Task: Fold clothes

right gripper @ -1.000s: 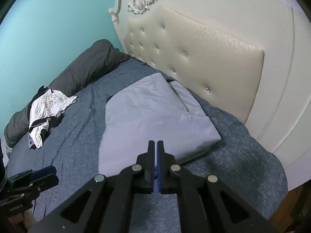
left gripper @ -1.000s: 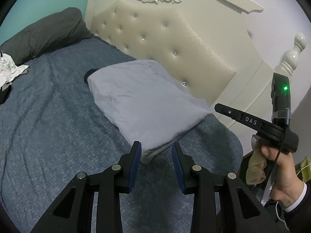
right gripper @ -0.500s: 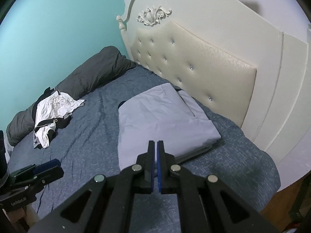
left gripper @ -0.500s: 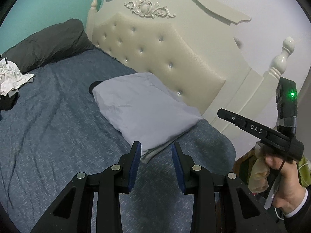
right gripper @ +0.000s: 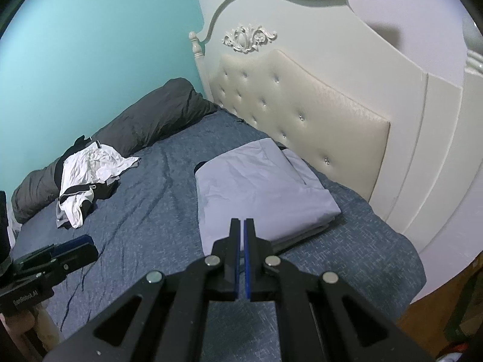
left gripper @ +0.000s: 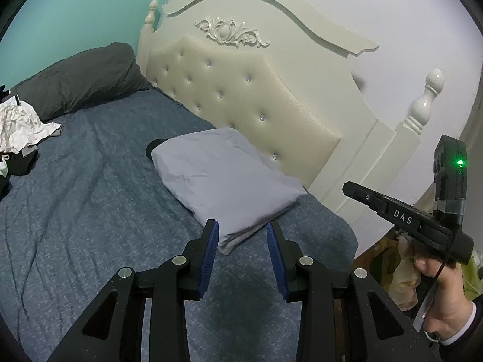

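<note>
A folded pale lilac garment (left gripper: 223, 175) (right gripper: 259, 187) lies flat on the blue bedspread (left gripper: 90, 196) (right gripper: 145, 211), close to the padded headboard. My left gripper (left gripper: 241, 226) hovers above the bed short of the garment's near corner. It is open and nothing is between its blue pads. My right gripper (right gripper: 242, 221) is shut and holds nothing, also raised and short of the garment. In the left wrist view the right gripper (left gripper: 347, 187) shows at the right edge, held by a hand (left gripper: 437, 298). The left gripper (right gripper: 87, 246) appears low at the left in the right wrist view.
A crumpled heap of white and black clothes (left gripper: 21, 126) (right gripper: 90, 175) sits far left on the bed. Behind it a dark grey pillow (left gripper: 78, 84) (right gripper: 151, 120) lies along the teal wall. The cream tufted headboard (left gripper: 241, 90) (right gripper: 302, 99) bounds the far side. The bed's edge drops off at the right.
Both grippers have drawn back and upward from the folded garment, which now looks smaller and farther off. More of the headboard and wall shows. Neither gripper's jaws have changed.
</note>
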A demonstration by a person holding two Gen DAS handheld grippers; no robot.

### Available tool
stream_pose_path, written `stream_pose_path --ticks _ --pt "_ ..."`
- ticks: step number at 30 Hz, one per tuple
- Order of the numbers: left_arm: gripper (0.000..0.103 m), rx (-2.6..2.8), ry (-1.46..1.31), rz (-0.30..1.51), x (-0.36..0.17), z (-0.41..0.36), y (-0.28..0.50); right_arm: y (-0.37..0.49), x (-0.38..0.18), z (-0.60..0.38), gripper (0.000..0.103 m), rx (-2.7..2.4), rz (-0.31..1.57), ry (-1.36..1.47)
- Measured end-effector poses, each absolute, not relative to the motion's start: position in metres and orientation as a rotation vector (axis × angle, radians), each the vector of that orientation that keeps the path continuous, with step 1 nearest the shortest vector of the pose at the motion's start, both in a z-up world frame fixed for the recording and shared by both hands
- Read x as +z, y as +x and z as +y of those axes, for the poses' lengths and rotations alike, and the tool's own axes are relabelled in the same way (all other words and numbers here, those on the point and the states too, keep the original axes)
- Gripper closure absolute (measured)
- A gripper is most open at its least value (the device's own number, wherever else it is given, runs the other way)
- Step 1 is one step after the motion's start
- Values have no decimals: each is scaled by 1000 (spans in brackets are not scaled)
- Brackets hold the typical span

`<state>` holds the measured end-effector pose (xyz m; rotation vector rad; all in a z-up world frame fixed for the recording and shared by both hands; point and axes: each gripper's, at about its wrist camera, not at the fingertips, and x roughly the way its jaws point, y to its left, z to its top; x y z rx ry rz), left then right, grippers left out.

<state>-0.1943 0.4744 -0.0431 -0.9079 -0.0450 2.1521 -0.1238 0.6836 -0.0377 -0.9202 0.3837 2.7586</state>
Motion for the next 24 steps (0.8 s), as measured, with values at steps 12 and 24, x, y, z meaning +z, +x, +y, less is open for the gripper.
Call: stream_pose_path --ticks 12,24 --pt "66 2164 -872 -28 -27 450 -175 -95 -21 650 102 2761 370 -884" --pt "61 2195 -831 -25 -12 418 -146 -61 -8 621 101 2765 387 -862"
